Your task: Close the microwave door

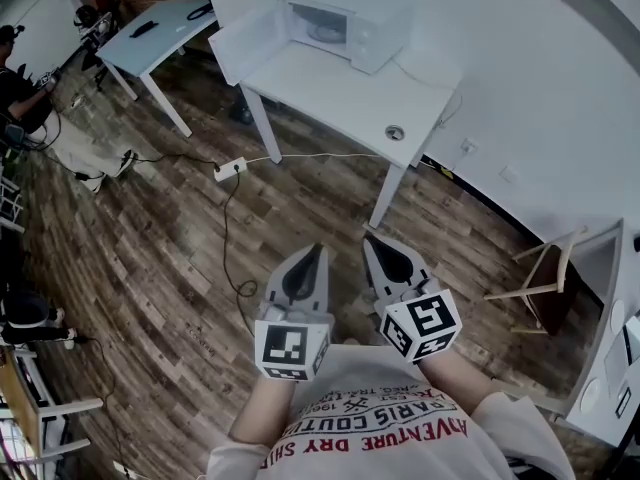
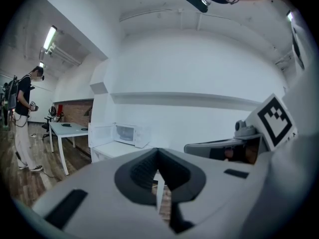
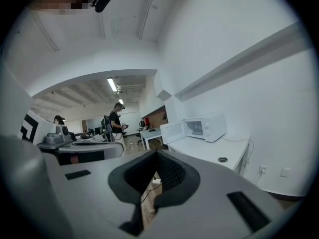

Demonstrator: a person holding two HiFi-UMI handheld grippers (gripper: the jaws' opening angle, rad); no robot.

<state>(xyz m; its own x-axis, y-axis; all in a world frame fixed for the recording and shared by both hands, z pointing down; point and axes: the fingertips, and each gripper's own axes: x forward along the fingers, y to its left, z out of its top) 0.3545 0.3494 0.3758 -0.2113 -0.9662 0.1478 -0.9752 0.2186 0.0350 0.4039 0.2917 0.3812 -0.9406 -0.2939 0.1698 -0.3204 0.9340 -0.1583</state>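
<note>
Two grippers with jaws pressed together and empty, left gripper [image 1: 318,254] beside right gripper [image 1: 372,244], white microwave [image 1: 352,30] far ahead on white table [image 1: 340,96], door [image 1: 245,44] swung wide open.

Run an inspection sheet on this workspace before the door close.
Surface: white table, bare apart from a cable grommet.
Job's things: microwave at the table's far end, its door swung open to the left.
Clutter: nothing seen on the table.
Grippers: left tool and right tool both shut and empty, held close to the person's chest, well short of the microwave.
Cables: power strip on the floor in front of the table, a dark cable trailing from it across the walking path.
Surroundings: wood floor, second table beyond, another person at far left, wooden chair to the right.
</note>
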